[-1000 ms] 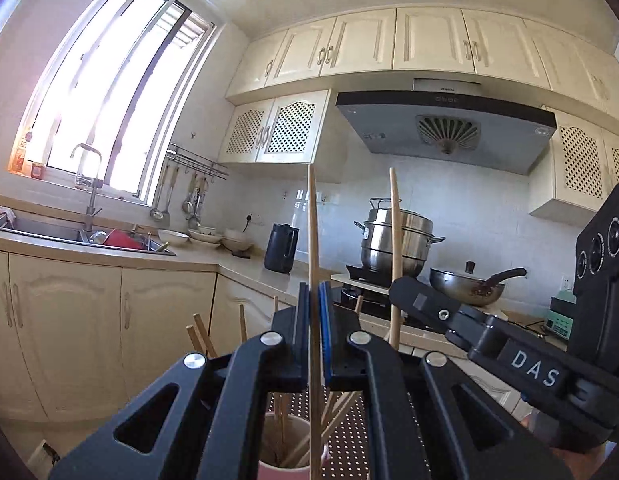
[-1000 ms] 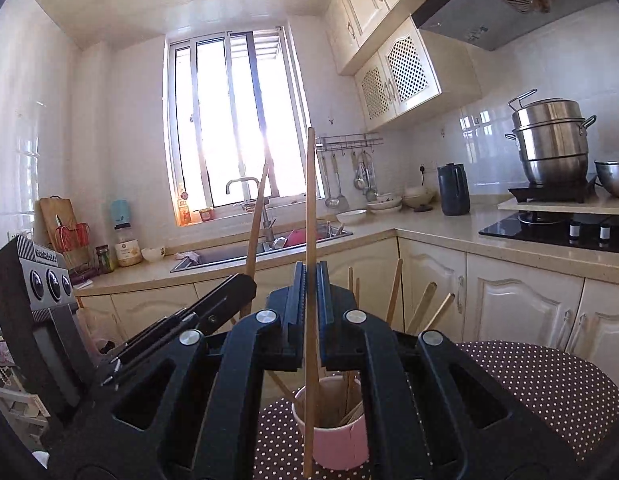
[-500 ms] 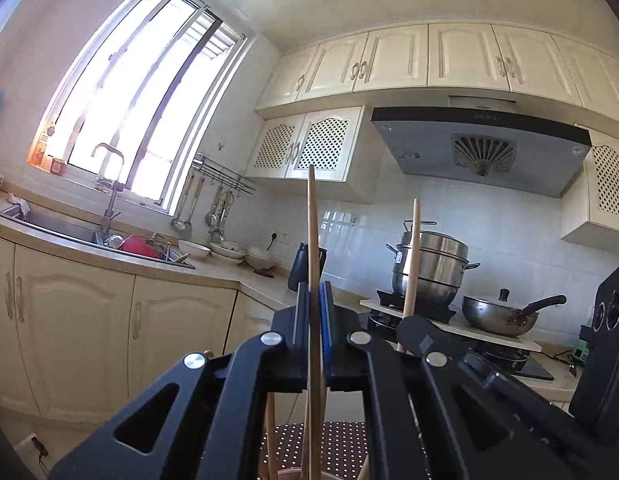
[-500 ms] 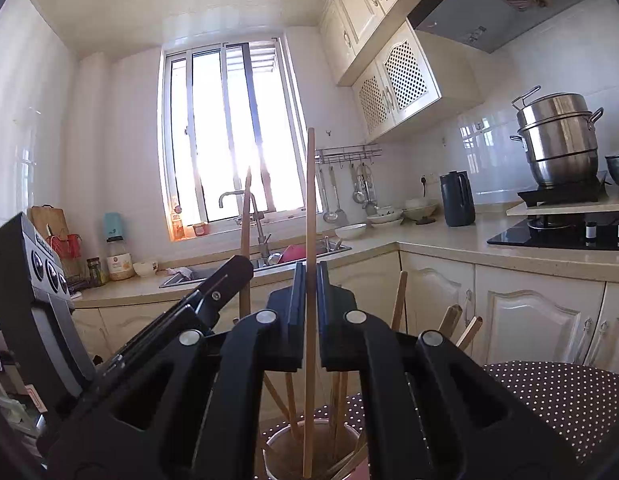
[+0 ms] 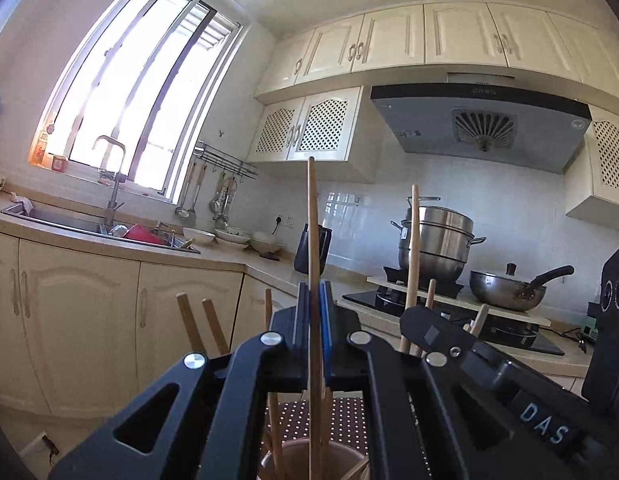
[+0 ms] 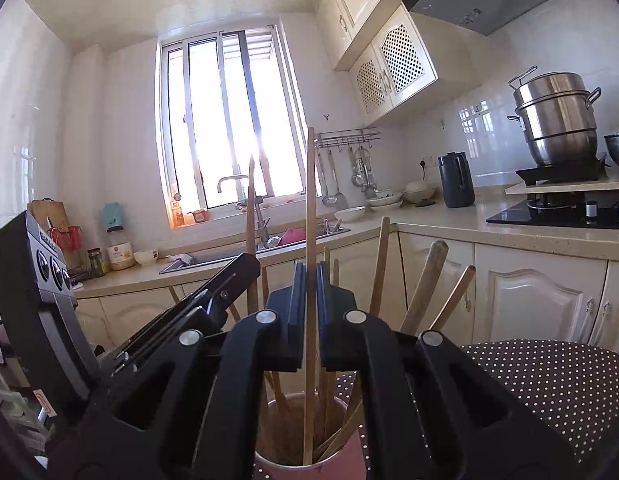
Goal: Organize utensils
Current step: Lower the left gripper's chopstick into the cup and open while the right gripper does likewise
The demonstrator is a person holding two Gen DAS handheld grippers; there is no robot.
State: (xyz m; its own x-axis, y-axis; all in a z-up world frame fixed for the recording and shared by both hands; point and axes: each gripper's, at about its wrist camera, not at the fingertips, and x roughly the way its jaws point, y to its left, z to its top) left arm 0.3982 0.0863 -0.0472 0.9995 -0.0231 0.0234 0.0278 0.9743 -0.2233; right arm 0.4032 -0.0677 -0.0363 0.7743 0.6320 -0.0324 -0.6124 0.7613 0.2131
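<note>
Both grippers pinched tight, one wooden chopstick each, upright. Left gripper (image 5: pixel 314 312) clamps its chopstick (image 5: pixel 312 216) around mid-shaft; right gripper (image 6: pixel 308 296) does the same with its chopstick (image 6: pixel 309 200). Lower ends of both already sit inside the pink cup (image 6: pixel 341 466) on the dotted table (image 6: pixel 549 380), near the cameras, among other sticks leaning on the rim. Handling guess: light, stiff, smooth, so prone to pivoting in the pads. Mid-shaft hold looks right; the cup seems light and may tip if a stick levers on its wall.
</note>
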